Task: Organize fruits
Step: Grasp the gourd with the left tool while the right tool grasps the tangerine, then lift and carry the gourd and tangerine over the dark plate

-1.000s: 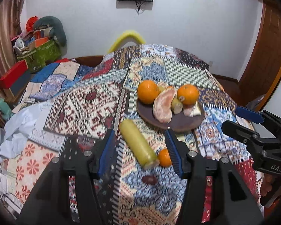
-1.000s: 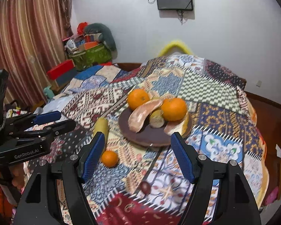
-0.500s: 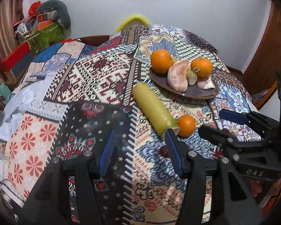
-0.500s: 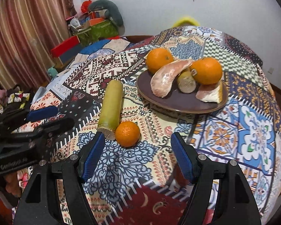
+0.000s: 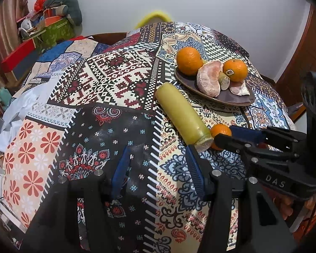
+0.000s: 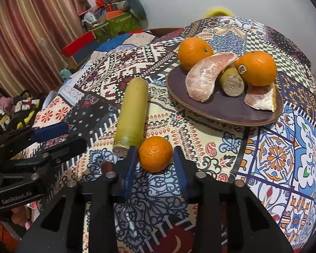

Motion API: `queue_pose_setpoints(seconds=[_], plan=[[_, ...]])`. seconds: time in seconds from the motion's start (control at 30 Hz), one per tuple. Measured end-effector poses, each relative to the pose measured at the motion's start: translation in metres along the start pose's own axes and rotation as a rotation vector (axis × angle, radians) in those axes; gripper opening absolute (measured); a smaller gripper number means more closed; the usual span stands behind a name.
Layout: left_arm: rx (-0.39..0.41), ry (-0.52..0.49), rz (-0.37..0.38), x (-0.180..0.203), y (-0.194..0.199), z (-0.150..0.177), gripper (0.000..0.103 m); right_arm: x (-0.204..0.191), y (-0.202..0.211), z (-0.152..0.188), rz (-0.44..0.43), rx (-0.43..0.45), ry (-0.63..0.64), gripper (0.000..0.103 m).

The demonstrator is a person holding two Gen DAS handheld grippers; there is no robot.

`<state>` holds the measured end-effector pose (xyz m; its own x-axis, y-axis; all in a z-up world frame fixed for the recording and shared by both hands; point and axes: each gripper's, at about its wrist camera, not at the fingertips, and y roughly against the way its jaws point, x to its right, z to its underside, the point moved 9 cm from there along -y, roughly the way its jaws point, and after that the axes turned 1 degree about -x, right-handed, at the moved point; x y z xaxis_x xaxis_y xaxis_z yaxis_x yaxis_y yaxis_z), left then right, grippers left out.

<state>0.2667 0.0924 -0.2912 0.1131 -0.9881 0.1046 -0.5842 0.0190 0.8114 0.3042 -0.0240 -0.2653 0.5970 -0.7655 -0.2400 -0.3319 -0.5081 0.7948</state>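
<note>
A table draped in a patchwork cloth carries a dark plate toward its far right side, a long yellow-green stalk beside the plate, and a small orange touching the stalk's cut near end.
</note>
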Motion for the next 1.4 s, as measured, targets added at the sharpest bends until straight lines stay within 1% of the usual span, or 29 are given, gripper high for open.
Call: queue_pose_setpoints(seconds=[0.17, 0.27, 0.4, 0.53, 0.6, 0.7, 0.77, 0.97, 1.13, 1.3, 1.4], plan=[[0.006, -0.005, 0.010, 0.008, -0.003, -0.010, 0.054, 0.003, 0.010, -0.002, 0.012, 0.020, 0.009, 0.031], [0.009, -0.011, 0.016, 0.015, -0.007, -0.018, 0.054, 0.013, 0.023, -0.006, 0.014, 0.051, -0.009, 0.031], [0.005, -0.011, 0.032, 0.025, -0.017, -0.030, 0.054, 0.028, 0.038, -0.011, 0.046, 0.090, -0.019, 0.031], [0.001, -0.017, 0.021, 0.032, -0.030, -0.040, 0.054, 0.047, 0.053, -0.017, 0.077, 0.127, -0.035, 0.031], [0.008, -0.030, -0.005, 0.035, -0.037, -0.045, 0.054, 0.055, 0.057, -0.018, 0.091, 0.139, -0.044, 0.031], [-0.009, -0.053, -0.030, 0.037, -0.050, -0.049, 0.054, 0.069, 0.061, -0.019, 0.099, 0.149, -0.065, 0.031], [-0.024, -0.047, -0.021, 0.037, -0.057, -0.050, 0.052, 0.075, 0.061, -0.019, 0.102, 0.152, -0.075, 0.031], [-0.087, 0.001, 0.044, 0.041, -0.078, -0.049, 0.050, 0.086, 0.059, -0.015, 0.096, 0.152, -0.102, 0.031], [-0.081, -0.011, 0.025, 0.045, -0.085, -0.050, 0.050, 0.088, 0.058, -0.013, 0.091, 0.149, -0.107, 0.031], [-0.087, 0.058, 0.045, 0.040, -0.083, -0.053, 0.044, 0.089, 0.062, -0.014, 0.088, 0.160, -0.117, 0.029], [-0.075, 0.060, 0.037, 0.038, -0.077, -0.053, 0.041, 0.088, 0.068, -0.016, 0.091, 0.174, -0.114, 0.029]])
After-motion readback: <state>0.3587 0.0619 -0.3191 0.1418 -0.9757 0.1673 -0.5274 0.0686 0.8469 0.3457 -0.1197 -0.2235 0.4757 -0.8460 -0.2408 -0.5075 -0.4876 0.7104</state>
